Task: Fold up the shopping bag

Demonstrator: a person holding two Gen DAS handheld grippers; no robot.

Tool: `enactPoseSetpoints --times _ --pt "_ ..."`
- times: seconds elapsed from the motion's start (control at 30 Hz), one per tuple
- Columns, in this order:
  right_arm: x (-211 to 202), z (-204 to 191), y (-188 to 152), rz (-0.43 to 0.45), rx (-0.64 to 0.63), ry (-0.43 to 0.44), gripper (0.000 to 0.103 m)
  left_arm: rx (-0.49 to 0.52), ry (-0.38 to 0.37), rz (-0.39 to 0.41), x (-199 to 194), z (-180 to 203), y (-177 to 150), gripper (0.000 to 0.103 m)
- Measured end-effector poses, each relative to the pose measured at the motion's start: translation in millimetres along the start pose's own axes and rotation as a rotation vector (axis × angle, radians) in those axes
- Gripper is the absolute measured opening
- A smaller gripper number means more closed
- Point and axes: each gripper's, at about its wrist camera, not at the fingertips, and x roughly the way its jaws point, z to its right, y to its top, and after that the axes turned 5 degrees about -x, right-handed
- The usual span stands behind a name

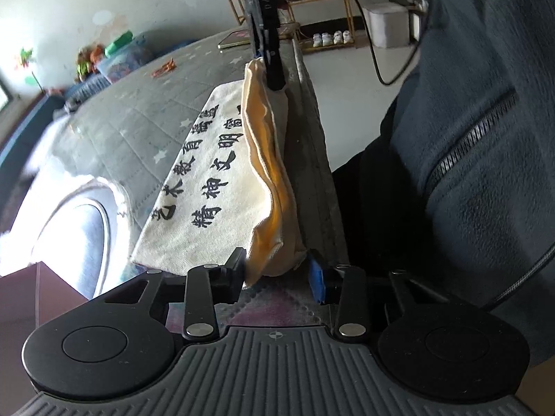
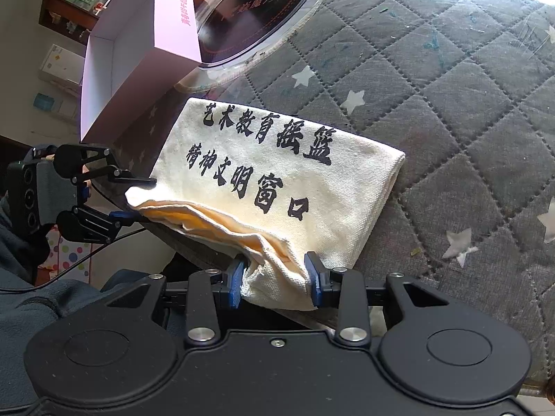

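Note:
A cream canvas shopping bag [image 2: 295, 180] with black printed characters lies folded on the grey quilted cover, its open layered edge along the table's near edge. My right gripper [image 2: 275, 284] is shut on one near corner, blue pads pressing both sides of the bunched cloth. At the other near corner my left gripper [image 1: 277, 272] has the bag [image 1: 215, 187] filling its jaws, one finger above and one below. In the right wrist view the left gripper [image 2: 138, 198] shows at the left. In the left wrist view the right gripper [image 1: 274, 78] shows at the far corner.
A grey quilted cover with white stars [image 2: 451, 104] spreads over the table. A pink box [image 2: 145, 62] and a round dark dish with a clear rim [image 2: 263, 10] stand beyond the bag. A person's blue-grey fleece jacket [image 1: 485, 138] is close beside the table edge, with a black cable [image 1: 374, 62] hanging.

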Motion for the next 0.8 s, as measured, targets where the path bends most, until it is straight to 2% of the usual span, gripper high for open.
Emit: enactPoseSetpoints --times 0.13,0.33,0.5,0.67,0.8 --pt "-0.8 3.4 -1.5 0.005 0.020 0.016 0.038 -0.214 -0.103 0.016 -0.8 -31.1 -2.0 0.036" --pt "-1.6 14.1 -2.2 0.013 0.086 0.063 0.038 -0.490 -0.209 0.027 0.3 -61.4 -8.4 0.035" --pt "-1.6 19.5 -1.9 0.018 0.124 0.089 0.038 -0.657 -0.246 0.040 -0.5 -72.2 -14.3 0.035" --pt "-2.4 20.9 -4.1 0.034 0.135 0.101 0.038 -0.876 -0.293 0.048 2.8 -87.4 -25.7 0.035" --pt "-3.0 13.4 -6.6 0.055 0.107 0.071 0.038 -0.945 -0.303 0.034 4.2 -93.5 -26.5 0.035"
